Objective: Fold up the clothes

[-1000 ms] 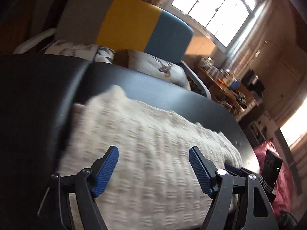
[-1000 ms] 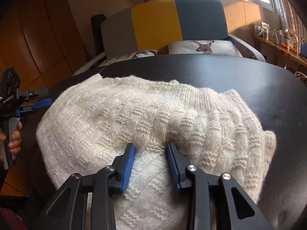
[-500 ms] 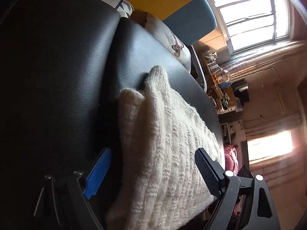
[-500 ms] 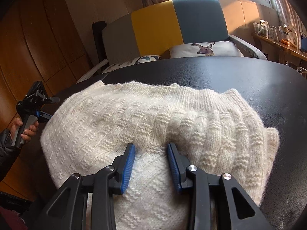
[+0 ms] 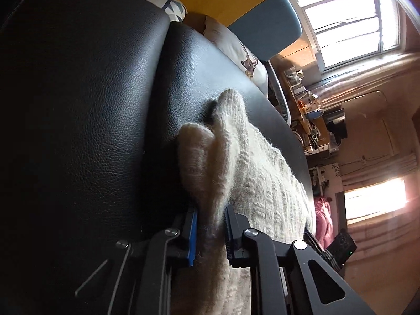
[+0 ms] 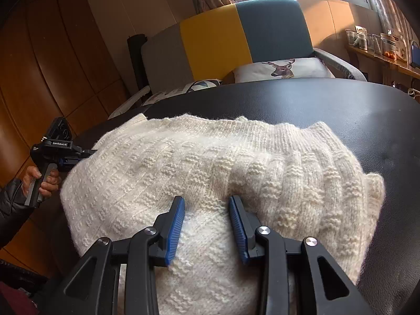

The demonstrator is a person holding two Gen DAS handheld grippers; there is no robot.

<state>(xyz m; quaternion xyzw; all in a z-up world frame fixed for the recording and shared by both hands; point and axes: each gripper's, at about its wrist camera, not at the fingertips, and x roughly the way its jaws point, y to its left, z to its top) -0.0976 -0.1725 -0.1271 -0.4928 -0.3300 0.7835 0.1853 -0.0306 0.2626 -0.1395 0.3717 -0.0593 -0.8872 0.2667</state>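
A cream knit sweater [image 6: 210,157] lies bunched on a black leather surface [image 6: 315,105]. My right gripper [image 6: 206,202] is at its near edge, the blue pads pressed against a thick hump of knit held between them. In the left wrist view, my left gripper [image 5: 211,210] is shut on the sweater's [image 5: 262,178] left edge, where a fold of knit rises between the pads. In the right wrist view, the left gripper [image 6: 78,155] meets the sweater's left side, held by a hand [image 6: 39,181] in a dark sleeve.
Behind the surface stands a grey, yellow and teal chair [image 6: 236,34] with a deer cushion [image 6: 281,68]. A shelf of jars [image 6: 380,44] runs along the right wall under the window. Bare black leather [image 5: 92,105] stretches left of the sweater. Something pink [image 5: 323,218] lies low to the right.
My left gripper swung to the sweater's left edge and went from wide open to shut on a fold there. The right gripper kept its hold and place.
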